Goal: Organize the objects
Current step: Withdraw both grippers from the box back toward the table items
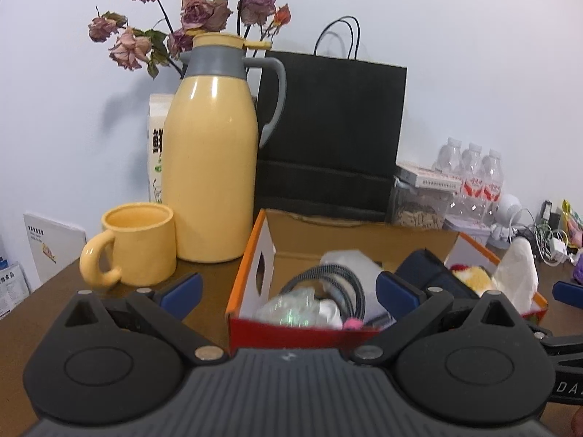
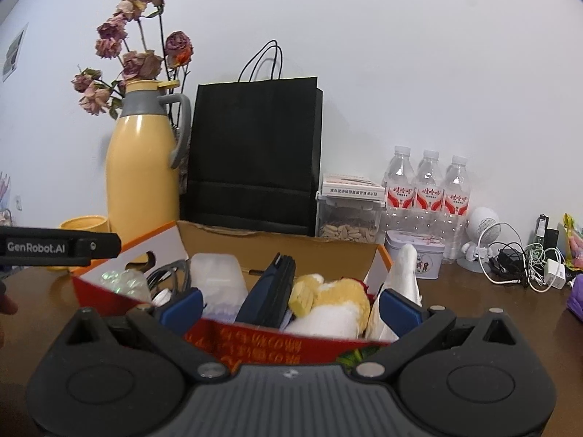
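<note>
While both grippers hang in front of the cardboard box [image 2: 277, 244], neither holds anything: the left gripper [image 1: 288, 291] has its blue pads spread wide, and the right gripper [image 2: 289, 304] is spread just as wide. Inside the box lie a coiled cable [image 1: 342, 284], a dark blue pouch [image 2: 271, 291], a clear plastic case [image 2: 218, 280], a yellow and white plush toy [image 2: 335, 302] and a white tissue [image 2: 404, 276] standing at its right end. Left of the box stand a yellow jug [image 1: 211, 167] and a yellow mug [image 1: 138, 244]. Behind the box a black paper bag [image 2: 255, 153] stands upright against the wall. Right of the box are a jar of seeds [image 2: 346, 222], three water bottles [image 2: 426, 189] and a tangle of cables [image 2: 521, 262].
</note>
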